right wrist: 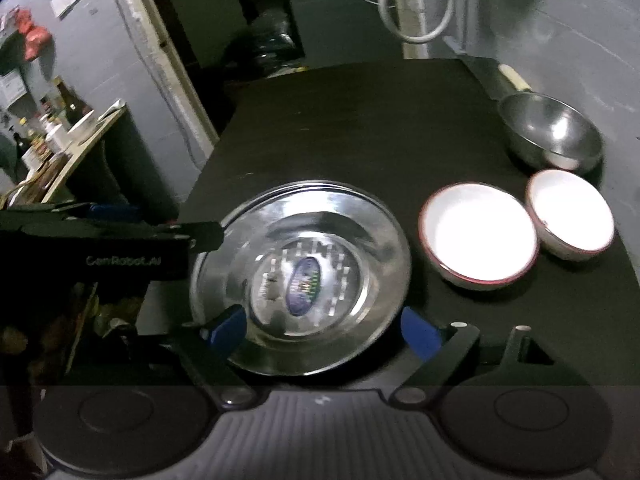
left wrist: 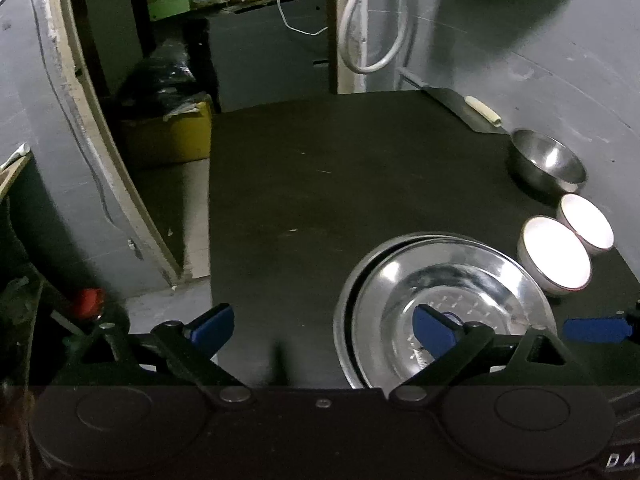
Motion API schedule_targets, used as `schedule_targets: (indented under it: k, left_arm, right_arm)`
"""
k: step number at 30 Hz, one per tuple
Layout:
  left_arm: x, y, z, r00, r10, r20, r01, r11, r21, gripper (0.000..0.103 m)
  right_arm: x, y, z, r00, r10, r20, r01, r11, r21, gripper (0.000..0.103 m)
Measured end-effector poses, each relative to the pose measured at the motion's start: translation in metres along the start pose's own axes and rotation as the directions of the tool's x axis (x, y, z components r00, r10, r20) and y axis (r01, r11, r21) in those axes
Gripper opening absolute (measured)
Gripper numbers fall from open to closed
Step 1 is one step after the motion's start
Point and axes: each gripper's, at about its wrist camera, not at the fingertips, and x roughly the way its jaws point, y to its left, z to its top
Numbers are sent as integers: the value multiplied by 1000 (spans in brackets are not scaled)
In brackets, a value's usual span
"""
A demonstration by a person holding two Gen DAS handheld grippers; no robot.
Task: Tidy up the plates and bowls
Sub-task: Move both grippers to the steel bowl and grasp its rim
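Observation:
A stack of steel plates (right wrist: 304, 276) lies on the black table (right wrist: 360, 120); it also shows in the left wrist view (left wrist: 448, 304). Two white red-rimmed bowls (right wrist: 478, 234) (right wrist: 572, 214) sit to its right, also in the left wrist view (left wrist: 556, 256) (left wrist: 588, 222). A steel bowl (right wrist: 550, 132) stands behind them, seen too in the left wrist view (left wrist: 546, 160). My left gripper (left wrist: 322, 330) is open and empty, over the table left of the stack. My right gripper (right wrist: 322, 330) is open and empty, its blue fingers (right wrist: 226, 330) flanking the stack's near edge.
A flat metal tool with a pale handle (left wrist: 460, 106) lies at the table's far right by the grey wall. A white hose (left wrist: 372, 20) hangs behind. The table's left edge (left wrist: 210, 220) drops to the floor; a yellow box (left wrist: 172, 132) and a cluttered shelf (right wrist: 60, 136) stand left.

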Motion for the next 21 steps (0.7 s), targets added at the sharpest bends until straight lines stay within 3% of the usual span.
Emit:
schedule_targets:
  k: [10,14,21]
  left_arm:
    - [2,4,12,1000,15,19,-14,999,-43,101]
    - [9,-4,28,999,-1,41,3,999,-40,102]
    - [31,-43,71,994,-76,77,77,997,-14,102]
  right_arm:
    - [-2,-5,3,1000,12,28,-12,1000,-3,93]
    - [-17,-28,9,994,-38,98,35,999,32,96]
    - [-32,-95,30,964,-173,203,136,974,184,101]
